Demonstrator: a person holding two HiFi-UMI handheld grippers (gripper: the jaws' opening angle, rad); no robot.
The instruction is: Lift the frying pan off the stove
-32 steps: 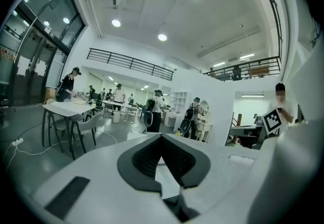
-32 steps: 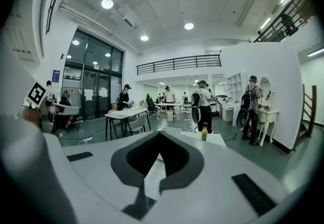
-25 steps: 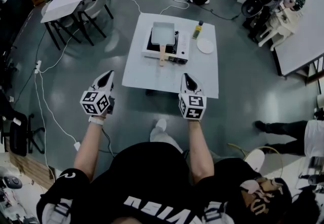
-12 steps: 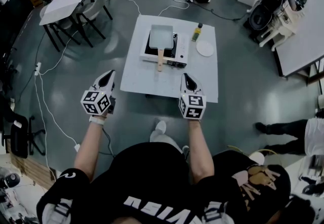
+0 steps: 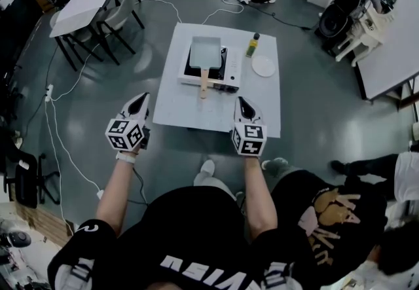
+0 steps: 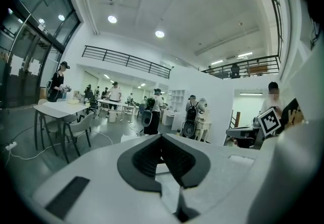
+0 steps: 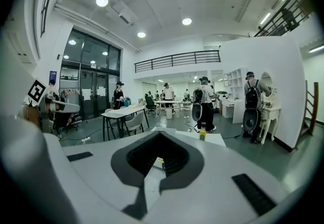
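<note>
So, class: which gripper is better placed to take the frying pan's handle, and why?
Right, probably. The right gripper sits closer to the wooden handle of the frying pan than the left gripper; both are shut and empty.

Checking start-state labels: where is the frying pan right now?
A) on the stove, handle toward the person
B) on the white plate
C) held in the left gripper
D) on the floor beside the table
A: the frying pan sits on the stove with its wooden handle pointing at the person. The left gripper and right gripper are shut, empty and short of the table.
</note>
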